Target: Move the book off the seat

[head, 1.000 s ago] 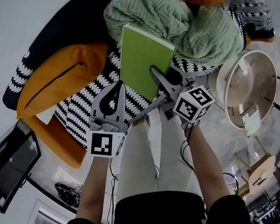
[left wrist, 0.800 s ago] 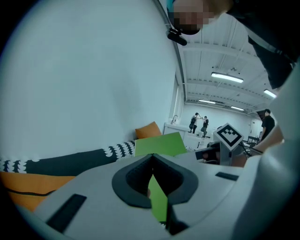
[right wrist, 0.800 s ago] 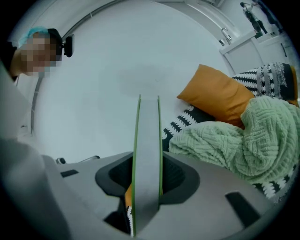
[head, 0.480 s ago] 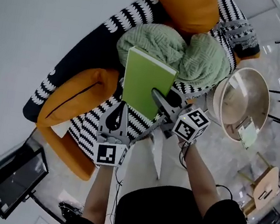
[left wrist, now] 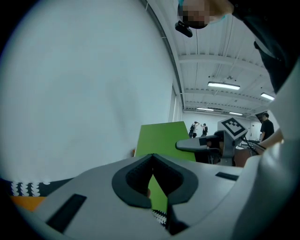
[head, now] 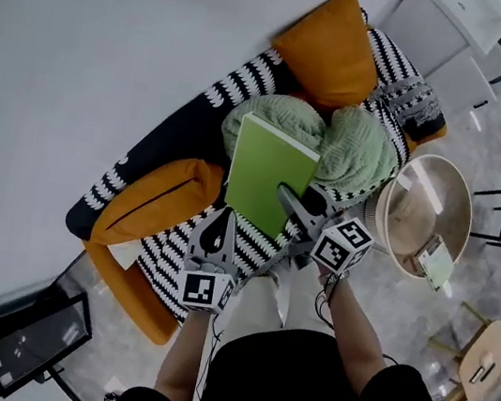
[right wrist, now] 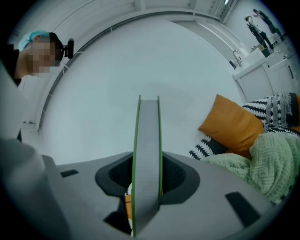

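While the right gripper point(head: 287, 197) clamps its near edge, the green book point(head: 267, 186) hangs above the striped seat point(head: 176, 249), long axis pointing away toward the wall; left gripper point(head: 222, 214) closed, empty; book and grippers sit higher than a second ago

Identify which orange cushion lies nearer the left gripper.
The orange cushion at the sofa's near end, right beside the left gripper. The other orange cushion lies beyond the green blanket.

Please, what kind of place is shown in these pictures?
Probably a mock living-room corner inside a large workspace: a sofa with orange cushions and a green blanket, yet strip lights overhead and a monitor beside it.
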The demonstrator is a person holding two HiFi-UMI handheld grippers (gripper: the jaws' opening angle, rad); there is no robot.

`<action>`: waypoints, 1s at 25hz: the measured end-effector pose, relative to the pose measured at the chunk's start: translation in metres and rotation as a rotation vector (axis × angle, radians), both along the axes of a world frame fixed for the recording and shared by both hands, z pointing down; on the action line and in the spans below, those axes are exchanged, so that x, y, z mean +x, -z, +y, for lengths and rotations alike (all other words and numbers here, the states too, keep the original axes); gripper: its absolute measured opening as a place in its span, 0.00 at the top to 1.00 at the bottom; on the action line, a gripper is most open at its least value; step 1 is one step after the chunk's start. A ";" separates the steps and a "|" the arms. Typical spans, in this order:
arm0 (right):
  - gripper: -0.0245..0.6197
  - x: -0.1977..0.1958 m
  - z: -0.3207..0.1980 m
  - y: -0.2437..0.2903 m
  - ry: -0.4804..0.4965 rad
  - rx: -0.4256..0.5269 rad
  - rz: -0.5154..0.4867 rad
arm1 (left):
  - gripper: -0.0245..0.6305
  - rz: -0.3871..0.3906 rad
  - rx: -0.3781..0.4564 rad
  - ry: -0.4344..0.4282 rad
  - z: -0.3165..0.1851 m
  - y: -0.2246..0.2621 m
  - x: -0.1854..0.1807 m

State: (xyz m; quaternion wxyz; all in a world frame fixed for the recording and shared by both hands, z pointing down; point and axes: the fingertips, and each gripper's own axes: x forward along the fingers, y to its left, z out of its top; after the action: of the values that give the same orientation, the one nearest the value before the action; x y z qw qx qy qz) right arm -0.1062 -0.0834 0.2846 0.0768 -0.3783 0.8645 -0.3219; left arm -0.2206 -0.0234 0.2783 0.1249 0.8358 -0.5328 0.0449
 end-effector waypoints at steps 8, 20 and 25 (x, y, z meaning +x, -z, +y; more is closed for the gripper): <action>0.74 0.012 0.014 0.063 -0.019 0.110 -0.007 | 0.95 0.011 0.074 -0.030 0.009 0.048 0.011; 0.74 0.059 0.043 0.159 -0.123 0.306 0.001 | 0.95 0.054 0.226 -0.121 0.013 0.137 0.044; 0.74 0.094 0.062 0.192 -0.208 0.362 0.030 | 0.95 0.060 0.295 -0.190 0.015 0.172 0.064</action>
State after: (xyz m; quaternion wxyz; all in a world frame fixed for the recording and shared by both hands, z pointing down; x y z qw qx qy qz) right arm -0.0126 -0.0215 0.0924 0.1633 -0.4502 0.8657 -0.1457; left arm -0.1563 -0.0083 0.1062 0.0117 0.8927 -0.4481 -0.0471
